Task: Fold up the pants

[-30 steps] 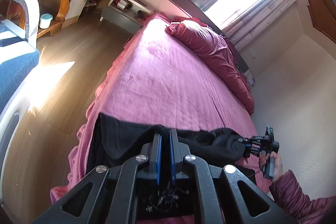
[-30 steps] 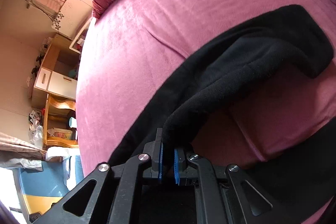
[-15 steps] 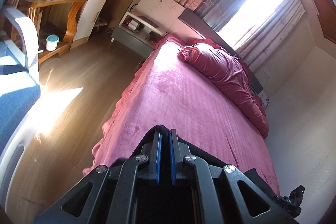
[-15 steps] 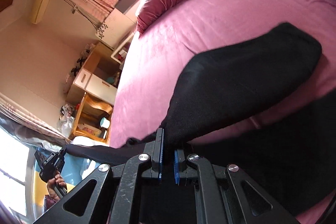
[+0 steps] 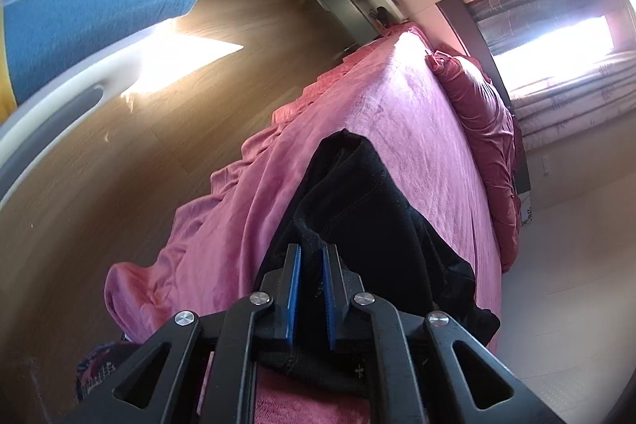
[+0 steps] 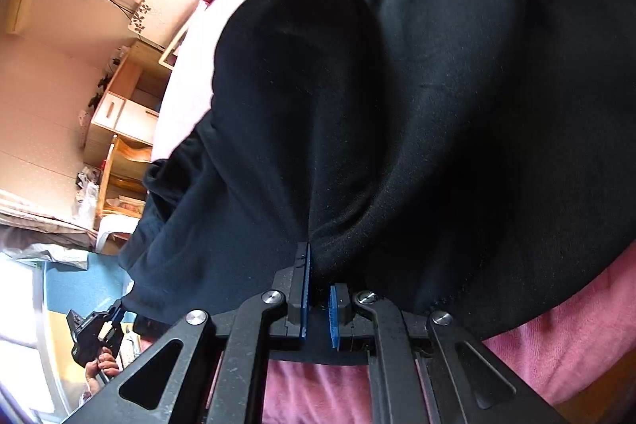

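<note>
Now, pants (image 5: 357, 209): long axis runs away along the bed (image 5: 417, 130).
Left gripper (image 5: 310, 265): clamped on near hem.
Right gripper (image 6: 318, 281): clamped likewise.

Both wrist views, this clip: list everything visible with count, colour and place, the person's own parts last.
pants: one, black, lifted above the bed, pinched at two edges
bed cover: one, pink, spread over the bed, draping toward the floor
duvet: one, dark red, bunched along the far side of the bed
floor: wooden, brown, left of the bed, sunlit patch
nightstand: one, grey, at the head of the bed
curtains: pale, patterned, at the bright window
desk: one, wooden, cluttered, by the wall
left hand-held gripper: black, blue pads, shut on pants
right hand-held gripper: black, blue pads, shut on pants
left hand: one, holding its gripper
</note>
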### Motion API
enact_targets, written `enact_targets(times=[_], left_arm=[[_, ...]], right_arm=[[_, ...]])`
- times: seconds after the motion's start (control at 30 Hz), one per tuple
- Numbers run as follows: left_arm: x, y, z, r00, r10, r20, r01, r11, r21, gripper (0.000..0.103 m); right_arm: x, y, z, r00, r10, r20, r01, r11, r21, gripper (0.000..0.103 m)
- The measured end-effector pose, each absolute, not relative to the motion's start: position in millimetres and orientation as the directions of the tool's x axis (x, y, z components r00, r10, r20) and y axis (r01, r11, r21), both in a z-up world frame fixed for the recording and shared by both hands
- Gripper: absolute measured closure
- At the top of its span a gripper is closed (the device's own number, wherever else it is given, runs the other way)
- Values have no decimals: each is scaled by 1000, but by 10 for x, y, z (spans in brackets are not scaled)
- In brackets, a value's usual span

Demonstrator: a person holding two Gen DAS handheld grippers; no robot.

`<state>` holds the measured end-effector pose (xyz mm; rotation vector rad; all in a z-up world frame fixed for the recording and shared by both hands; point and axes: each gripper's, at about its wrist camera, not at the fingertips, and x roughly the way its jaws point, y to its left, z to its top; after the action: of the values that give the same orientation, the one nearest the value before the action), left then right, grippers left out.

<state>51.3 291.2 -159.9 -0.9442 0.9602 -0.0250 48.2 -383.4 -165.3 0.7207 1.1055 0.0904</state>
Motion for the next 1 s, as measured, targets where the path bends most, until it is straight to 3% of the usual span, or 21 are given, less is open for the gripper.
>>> enact_targets(times=[0.07, 0.23, 0.33, 0.47, 0.67, 0.83, 1.0], left_arm=[[411, 2980, -1660, 621, -428, -656, -405, 541, -737, 78], [353, 3026, -1658, 628, -458, -629, -416, 486, -769, 73], [429, 2963, -1657, 600, -434, -672, -428, 536, -728, 76], [491, 2851, -1516, 599, -414, -686, -371, 616, -695, 94], [421, 2685, -1193, 605, -447, -658, -258, 672, -694, 96], [338, 2642, -1451, 511, -412, -755, -319, 725, -611, 96], [291, 2693, -1569, 477, -377, -794, -357, 742, -567, 96]], right_arm=[[526, -3825, -1666, 466, 403, -787, 278, 778, 563, 95], [569, -3806, -1675, 468, 387, -794, 279, 789, 548, 95], [552, -3794, -1687, 467, 368, -804, 279, 801, 529, 95], [474, -3753, -1524, 506, 340, -793, 280, 805, 524, 96], [247, -3856, -1227, 555, 291, -779, 267, 825, 499, 96], [163, -3855, -1601, 492, 295, -819, 338, 802, 492, 96], [198, -3757, -1815, 470, 305, -828, 359, 791, 495, 96]])
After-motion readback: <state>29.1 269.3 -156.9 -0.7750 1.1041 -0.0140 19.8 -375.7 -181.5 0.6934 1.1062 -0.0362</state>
